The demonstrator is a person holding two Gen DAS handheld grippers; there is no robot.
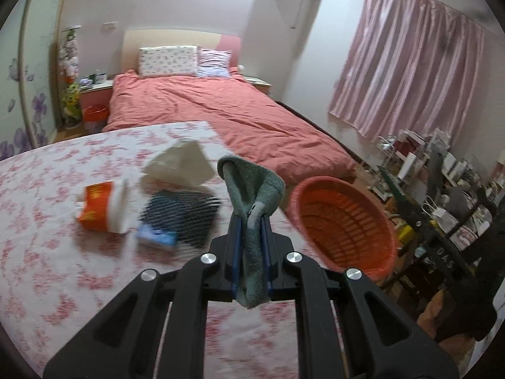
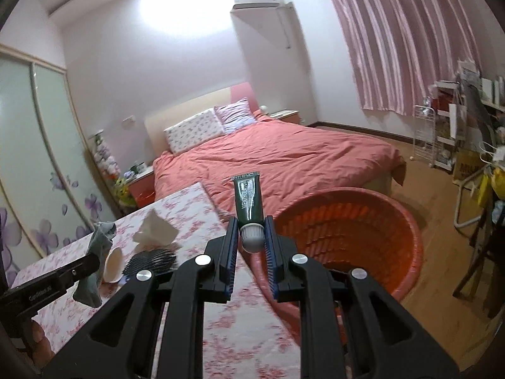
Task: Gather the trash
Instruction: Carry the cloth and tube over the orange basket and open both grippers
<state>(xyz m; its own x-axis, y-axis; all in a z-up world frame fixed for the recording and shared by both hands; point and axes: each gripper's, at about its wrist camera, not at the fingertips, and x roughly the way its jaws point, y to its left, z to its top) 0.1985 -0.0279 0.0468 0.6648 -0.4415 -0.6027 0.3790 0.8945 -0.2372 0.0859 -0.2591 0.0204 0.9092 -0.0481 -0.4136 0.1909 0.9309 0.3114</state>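
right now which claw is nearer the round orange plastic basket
Right. The right claw, holding a dark green tube, is at the round orange plastic basket's near rim; the left claw, gripping a grey-green cloth, is farther left over the table.

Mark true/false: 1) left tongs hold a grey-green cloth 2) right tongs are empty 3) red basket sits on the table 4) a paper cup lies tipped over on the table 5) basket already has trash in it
1) True: the left tongs are shut on the grey-green cloth.
2) False: the right tongs grip a dark green tube by its white cap.
3) False: the red basket stands beyond the table edge.
4) True: the paper cup lies on its side.
5) False: the visible basket interior looks empty.
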